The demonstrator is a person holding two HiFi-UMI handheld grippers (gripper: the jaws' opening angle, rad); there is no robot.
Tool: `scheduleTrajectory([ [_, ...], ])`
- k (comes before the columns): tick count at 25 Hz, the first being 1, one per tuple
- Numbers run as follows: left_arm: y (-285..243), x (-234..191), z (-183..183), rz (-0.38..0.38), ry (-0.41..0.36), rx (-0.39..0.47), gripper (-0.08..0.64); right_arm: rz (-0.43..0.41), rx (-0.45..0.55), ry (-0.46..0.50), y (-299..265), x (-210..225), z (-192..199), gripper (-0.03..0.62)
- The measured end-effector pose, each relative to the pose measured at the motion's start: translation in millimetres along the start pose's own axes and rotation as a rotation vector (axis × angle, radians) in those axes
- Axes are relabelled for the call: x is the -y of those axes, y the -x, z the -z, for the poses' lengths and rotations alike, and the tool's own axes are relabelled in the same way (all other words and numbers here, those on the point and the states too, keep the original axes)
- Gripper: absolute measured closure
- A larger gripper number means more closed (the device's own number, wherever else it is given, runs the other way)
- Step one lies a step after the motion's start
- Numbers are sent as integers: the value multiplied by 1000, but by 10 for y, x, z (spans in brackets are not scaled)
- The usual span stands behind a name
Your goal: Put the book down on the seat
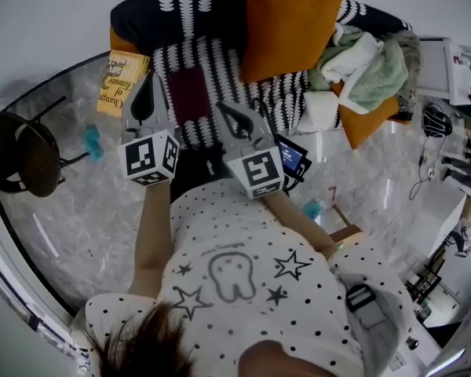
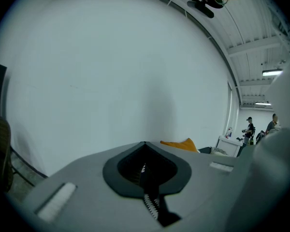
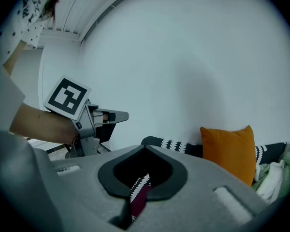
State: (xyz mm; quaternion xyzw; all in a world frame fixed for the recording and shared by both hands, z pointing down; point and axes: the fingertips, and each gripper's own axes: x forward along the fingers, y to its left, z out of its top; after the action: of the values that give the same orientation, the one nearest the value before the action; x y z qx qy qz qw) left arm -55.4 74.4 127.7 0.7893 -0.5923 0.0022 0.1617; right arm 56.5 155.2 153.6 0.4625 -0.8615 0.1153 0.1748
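Observation:
A dark maroon book (image 1: 188, 93) lies flat on the black-and-white patterned seat (image 1: 220, 57) of the sofa, free of both grippers. A yellow book (image 1: 122, 81) rests at the seat's left end. My left gripper (image 1: 150, 77) is held up over the seat's left part, between the two books, its jaws shut and empty; its own view (image 2: 145, 144) faces the white wall. My right gripper (image 1: 223, 107) hovers just right of the maroon book, shut and empty. Through its jaw opening (image 3: 146, 148) I see a sliver of maroon book (image 3: 137, 202) and seat pattern.
An orange cushion (image 1: 286, 22) leans on the sofa back, with a heap of green and white clothes (image 1: 361, 65) to its right. A round dark stool (image 1: 20, 155) stands at the left. A black tablet (image 1: 290, 157) sits by the sofa's front edge. White tables (image 1: 447, 61) crowd the right.

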Motion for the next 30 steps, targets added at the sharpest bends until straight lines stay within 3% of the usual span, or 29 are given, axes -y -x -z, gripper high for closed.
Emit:
scheduleTrajectory([
  [8, 309, 216, -23, 38, -30, -9, 560, -13, 27, 26, 48, 79, -139, 591],
  [19, 552, 377, -300, 56, -63, 49, 560, -56, 59, 71, 101, 29, -311, 591],
  [30, 728, 659, -216, 155, -114, 18, 559, -67, 94, 74, 133, 133, -392, 591],
])
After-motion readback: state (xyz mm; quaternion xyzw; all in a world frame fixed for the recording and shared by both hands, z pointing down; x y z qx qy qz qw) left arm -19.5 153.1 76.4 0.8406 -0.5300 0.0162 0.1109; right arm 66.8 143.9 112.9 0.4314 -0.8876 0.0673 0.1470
